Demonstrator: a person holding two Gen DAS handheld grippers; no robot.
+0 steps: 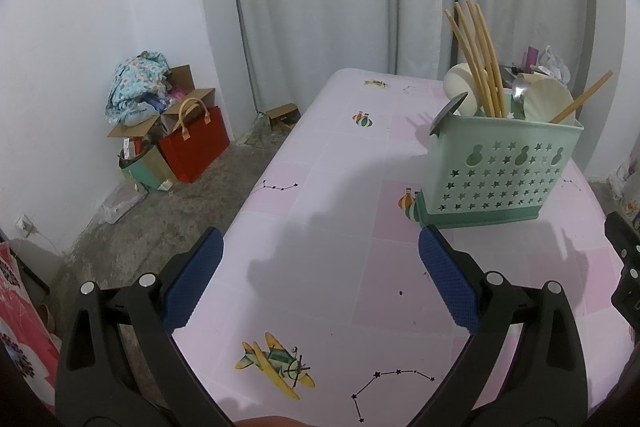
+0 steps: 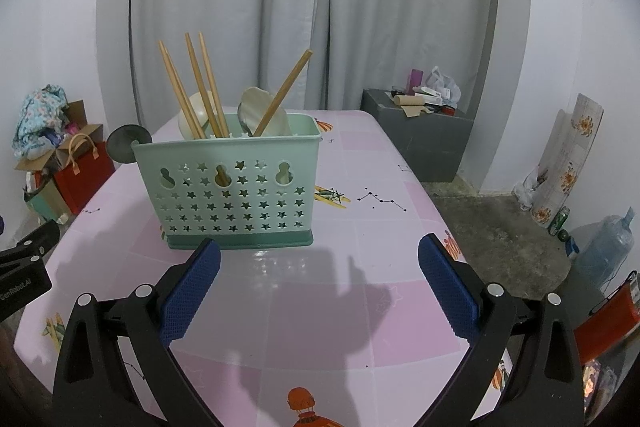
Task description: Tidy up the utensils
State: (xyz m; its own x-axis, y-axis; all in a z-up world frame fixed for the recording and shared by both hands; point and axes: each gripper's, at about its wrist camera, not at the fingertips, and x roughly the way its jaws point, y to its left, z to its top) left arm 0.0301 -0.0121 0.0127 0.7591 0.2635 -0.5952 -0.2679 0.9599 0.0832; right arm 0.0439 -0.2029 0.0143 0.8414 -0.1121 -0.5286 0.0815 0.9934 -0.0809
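Left gripper (image 1: 320,247): blue-padded fingers (image 1: 192,283) spread wide apart, nothing between them, hovering over the pink tablecloth (image 1: 340,307).
Right gripper (image 2: 320,251): fingers equally wide apart and empty; its left pad (image 2: 192,291) is just in front of the caddy's base.
Utensil caddy (image 2: 228,187): mint green, star-punched, upright on the table; dead ahead in the right view, off to the right in the left view.
Contents: wooden chopsticks (image 2: 200,91) and pale spoons (image 2: 264,115) stand in it; how the inside is divided cannot be made out.
Only in the right view: grey cabinet (image 2: 420,139) with clutter, water jug (image 2: 608,251), and the other gripper's body at the left edge.
Only in the left view: small brown box (image 1: 284,117) on the floor.
Writing: "GenRobot.AI" (image 2: 16,291) on that gripper body, partly cut off.
Hard to tell: the dark round disc (image 2: 128,143) at the caddy's left end.
Far: grey curtain (image 2: 320,7); red bag (image 1: 196,147) among piled cartons.
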